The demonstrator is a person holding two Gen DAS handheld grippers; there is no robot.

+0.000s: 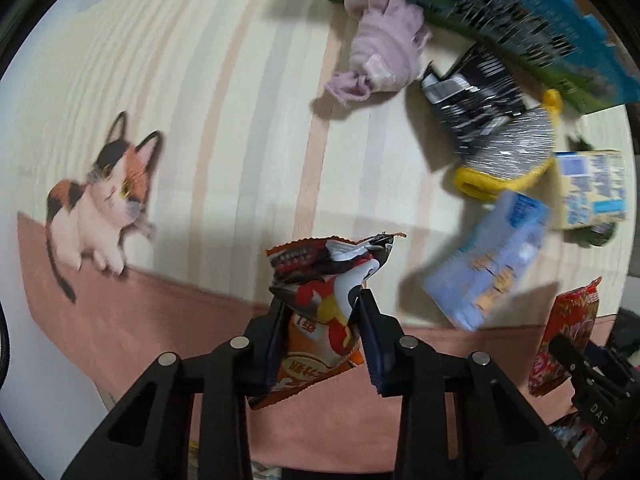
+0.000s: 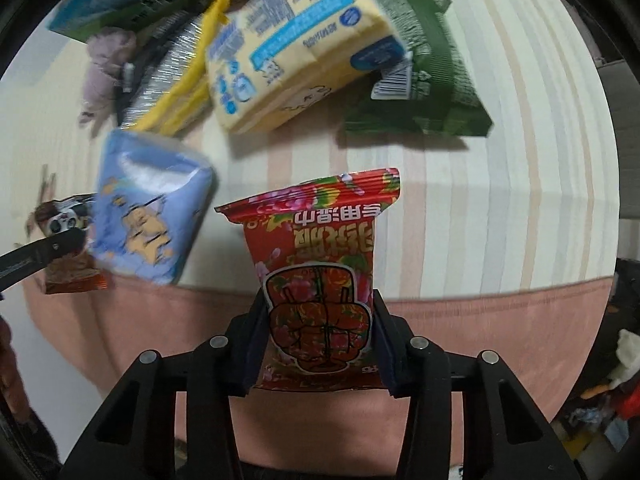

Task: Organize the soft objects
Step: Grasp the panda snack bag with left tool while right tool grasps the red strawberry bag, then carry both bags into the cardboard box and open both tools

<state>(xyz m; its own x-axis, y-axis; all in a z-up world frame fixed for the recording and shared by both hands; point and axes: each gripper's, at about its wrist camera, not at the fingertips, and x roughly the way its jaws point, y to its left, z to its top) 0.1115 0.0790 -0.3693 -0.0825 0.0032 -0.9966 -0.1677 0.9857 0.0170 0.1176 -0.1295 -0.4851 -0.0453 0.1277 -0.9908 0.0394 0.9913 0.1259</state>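
Mid-task by my read: pile of soft packs (image 2: 296, 48) unsorted on tabletop (image 1: 224, 80) at 12–2 o'clock, right hand-held gripper (image 2: 318, 332) clamping red wipes pack (image 2: 320, 272), left hand-held gripper (image 1: 320, 332) clamping orange snack pouch (image 1: 320, 304).

1. The letters "DAS" are showing in white on the black body of the right gripper (image 1: 576, 356).
2. Upside-down Chinese characters are showing on the red floral packet (image 2: 320, 264), too distorted for reading.
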